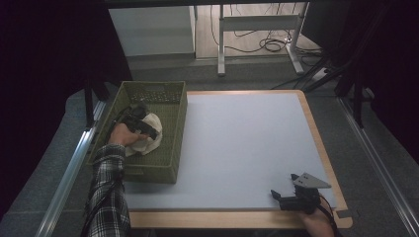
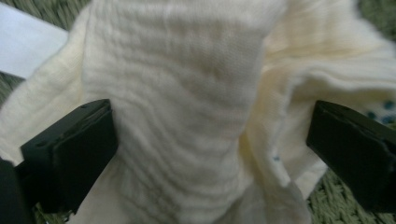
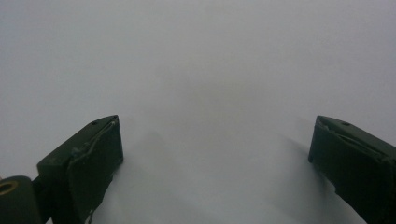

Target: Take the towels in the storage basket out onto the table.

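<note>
The cream cloth (image 2: 187, 107) runs past the frame edges, its folds blurred

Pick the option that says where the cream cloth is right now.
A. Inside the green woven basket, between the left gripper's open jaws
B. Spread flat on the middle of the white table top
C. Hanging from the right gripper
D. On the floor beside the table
A: the cream cloth lies bunched in the green woven basket, and the left gripper has its jaws spread wide either side of it, not yet closed.
</note>
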